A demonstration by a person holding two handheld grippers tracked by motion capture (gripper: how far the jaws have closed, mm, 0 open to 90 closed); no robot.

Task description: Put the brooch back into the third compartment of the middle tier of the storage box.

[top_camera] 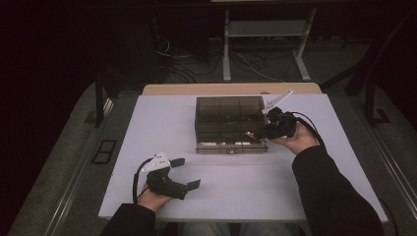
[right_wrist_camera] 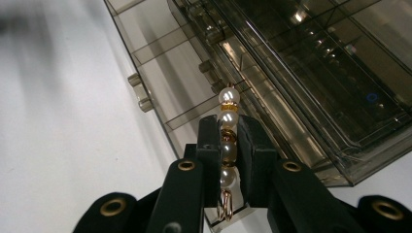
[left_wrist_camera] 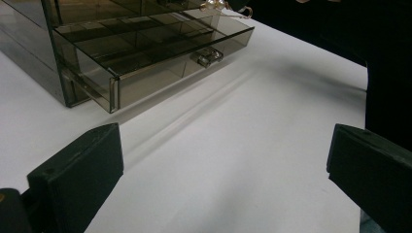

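Observation:
A smoky clear plastic organiser box (top_camera: 228, 118) stands at the table's middle back, its lowest drawer (left_wrist_camera: 145, 53) pulled out toward me, with a small handle (left_wrist_camera: 208, 57). My right gripper (top_camera: 256, 133) hovers over the drawer's front right corner, shut on a string of white pearls with gold rings (right_wrist_camera: 227, 141); the pearls poke out past the jaws over the drawer's compartments (right_wrist_camera: 194, 92). My left gripper (top_camera: 187, 173) rests near the table's front left, open and holding nothing. In the left gripper view the pearl piece (left_wrist_camera: 226, 7) shows at the drawer's far corner.
The white table (top_camera: 147, 147) has bare room around the box. Beyond its far edge are a wooden strip (top_camera: 231, 89), a white desk frame (top_camera: 265, 44) and cables on the floor. A dark sleeve (top_camera: 329, 191) crosses the right front.

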